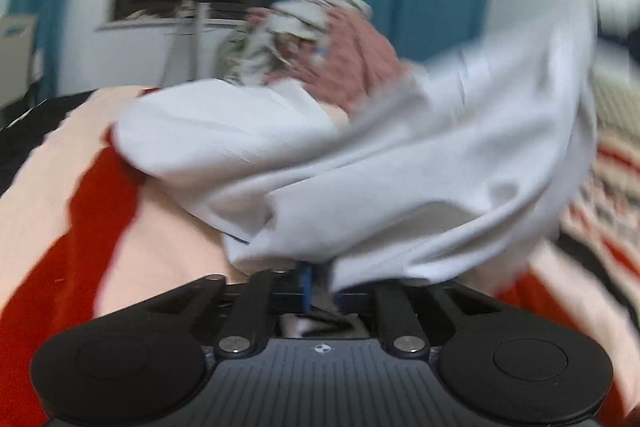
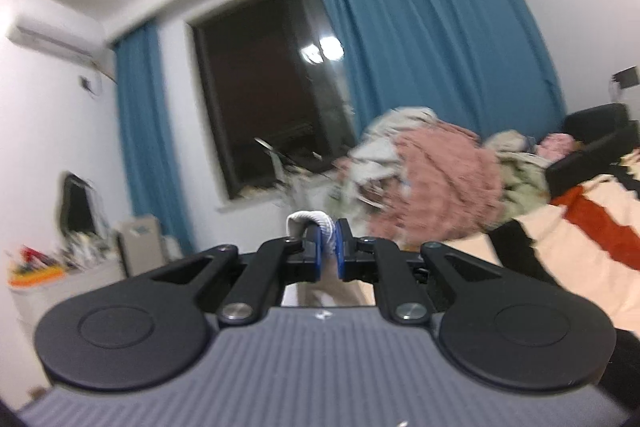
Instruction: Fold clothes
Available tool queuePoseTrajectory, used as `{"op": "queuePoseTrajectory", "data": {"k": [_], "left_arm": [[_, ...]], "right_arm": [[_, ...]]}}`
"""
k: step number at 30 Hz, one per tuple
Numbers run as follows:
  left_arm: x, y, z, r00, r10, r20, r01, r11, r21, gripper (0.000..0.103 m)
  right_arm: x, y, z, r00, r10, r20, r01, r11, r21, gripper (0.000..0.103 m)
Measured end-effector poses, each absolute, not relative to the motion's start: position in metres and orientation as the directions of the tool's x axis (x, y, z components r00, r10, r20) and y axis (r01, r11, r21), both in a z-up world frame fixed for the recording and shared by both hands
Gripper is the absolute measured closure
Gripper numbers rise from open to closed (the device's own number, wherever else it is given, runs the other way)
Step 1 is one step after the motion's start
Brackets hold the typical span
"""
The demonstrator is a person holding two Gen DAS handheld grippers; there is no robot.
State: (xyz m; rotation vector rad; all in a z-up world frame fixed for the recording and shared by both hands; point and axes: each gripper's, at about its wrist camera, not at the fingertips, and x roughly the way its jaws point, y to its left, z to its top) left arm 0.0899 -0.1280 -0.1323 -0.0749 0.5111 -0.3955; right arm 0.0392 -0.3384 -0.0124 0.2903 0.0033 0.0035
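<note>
A white garment hangs stretched and blurred across the left wrist view, above a bed blanket in peach, red and black. Its lower edge runs down into my left gripper, whose jaws are together with the cloth draped over the tips; only one blue pad shows. In the right wrist view my right gripper points level at the window and is shut on a rolled white edge of the garment, pinched between its blue pads.
A heap of pink and beige clothes lies at the far end of the bed, before blue curtains and a dark window. A black seat stands at the right. A cluttered white cabinet is at the left.
</note>
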Motion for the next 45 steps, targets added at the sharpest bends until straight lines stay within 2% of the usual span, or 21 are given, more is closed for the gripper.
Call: {"op": "queuePoseTrajectory", "data": {"k": [4,9,12,16,19,22,26,27,28,30,33,34,37,38,39,40,41,45], "left_arm": [[0.075,-0.087,-0.103,0.803,-0.417,-0.425,0.317,0.904,-0.288,0.101],[0.036,-0.021,-0.059,0.833,-0.424,-0.355,0.298,0.885,-0.358,0.103],[0.011,0.021,-0.031,0.869,-0.388,-0.308,0.264,0.889,-0.375,0.103],[0.022,0.05,-0.018,0.86,-0.384,-0.337,0.223,0.875,-0.429,0.103],[0.029,0.04,-0.031,0.828,-0.42,-0.371,0.253,0.871,-0.421,0.103],[0.035,0.01,-0.055,0.771,-0.46,-0.441,0.302,0.873,-0.384,0.102],[0.037,-0.033,-0.076,0.689,-0.507,-0.517,0.419,0.862,-0.285,0.088],[0.034,-0.043,-0.08,0.683,-0.511,-0.522,0.451,0.857,-0.249,0.079],[0.031,-0.053,-0.083,0.676,-0.514,-0.528,0.484,0.85,-0.209,0.074],[0.027,-0.071,-0.089,0.668,-0.515,-0.538,0.54,0.832,-0.127,0.052],[0.023,-0.102,-0.109,0.698,-0.47,-0.541,0.591,0.804,0.064,0.039],[0.022,-0.113,-0.117,0.713,-0.437,-0.548,0.597,0.788,0.149,0.038],[0.017,-0.134,-0.14,0.764,-0.344,-0.545,0.585,0.727,0.36,0.043],[0.017,-0.136,-0.145,0.778,-0.322,-0.54,0.57,0.722,0.392,0.054],[0.018,-0.137,-0.148,0.791,-0.301,-0.533,0.555,0.72,0.417,0.07],[0.022,-0.131,-0.144,0.796,-0.297,-0.527,0.535,0.753,0.383,0.078],[0.026,-0.124,-0.14,0.801,-0.294,-0.521,0.514,0.784,0.349,0.095],[0.034,-0.086,-0.107,0.829,-0.335,-0.448,0.423,0.899,0.11,0.099]], "right_arm": [[0.063,-0.347,-0.027,0.991,-0.03,-0.131,0.067,0.956,0.287,0.093],[0.083,-0.334,-0.043,0.952,-0.002,-0.305,0.081,0.966,0.247,0.093],[0.086,-0.323,-0.052,0.919,0.034,-0.393,0.067,0.968,0.24,0.092],[0.083,-0.305,-0.064,0.881,0.083,-0.467,0.034,0.971,0.236,0.092],[0.081,-0.295,-0.067,0.872,0.082,-0.483,0.019,0.979,0.201,0.092],[0.08,-0.294,-0.065,0.867,0.08,-0.492,0.018,0.982,0.191,0.092],[0.081,-0.297,-0.064,0.861,0.078,-0.503,0.021,0.982,0.188,0.092],[0.082,-0.298,-0.064,0.86,0.078,-0.504,0.02,0.982,0.187,0.092],[0.083,-0.298,-0.064,0.86,0.08,-0.505,0.019,0.982,0.187,0.092],[0.084,-0.299,-0.064,0.859,0.081,-0.506,0.017,0.982,0.187,0.092],[0.084,-0.302,-0.063,0.86,0.08,-0.504,0.024,0.98,0.197,0.092],[0.083,-0.303,-0.063,0.862,0.079,-0.501,0.029,0.979,0.204,0.092],[0.08,-0.311,-0.061,0.879,0.072,-0.472,0.05,0.969,0.241,0.092],[0.078,-0.315,-0.061,0.887,0.069,-0.457,0.058,0.964,0.258,0.092],[0.077,-0.318,-0.06,0.894,0.066,-0.443,0.066,0.959,0.276,0.092],[0.076,-0.322,-0.059,0.901,0.065,-0.429,0.071,0.954,0.293,0.092],[0.074,-0.325,-0.059,0.907,0.064,-0.417,0.075,0.948,0.308,0.092],[0.072,-0.328,-0.059,0.919,0.049,-0.391,0.083,0.946,0.312,0.092]]}}
